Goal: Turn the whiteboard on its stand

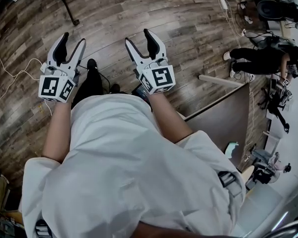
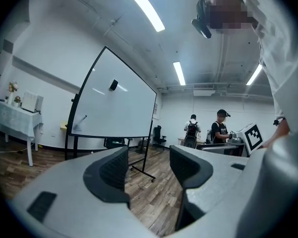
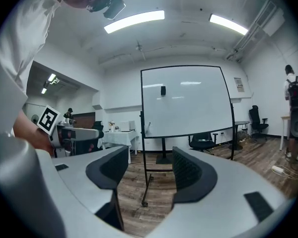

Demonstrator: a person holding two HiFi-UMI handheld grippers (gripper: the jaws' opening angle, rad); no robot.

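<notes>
The whiteboard [image 2: 114,103] is large and black-framed, on a rolling black stand, some way ahead across the wooden floor. In the left gripper view I see it at an angle, in the right gripper view the whiteboard [image 3: 186,100] nearly face on. A small black object [image 3: 163,90] clings near its top. My left gripper [image 2: 149,162] is open with only floor between its dark pads. My right gripper [image 3: 146,170] is also open and holds nothing. In the head view the left gripper [image 1: 73,39] and right gripper [image 1: 139,37] point forward side by side, far short of the board.
A cloth-covered white table [image 2: 10,115] stands left of the board, an office chair [image 3: 203,142] behind it. Two people [image 2: 219,128] stand at desks on the right. A brown tabletop [image 1: 223,118] is close at my right. Cables [image 1: 5,68] lie on the floor.
</notes>
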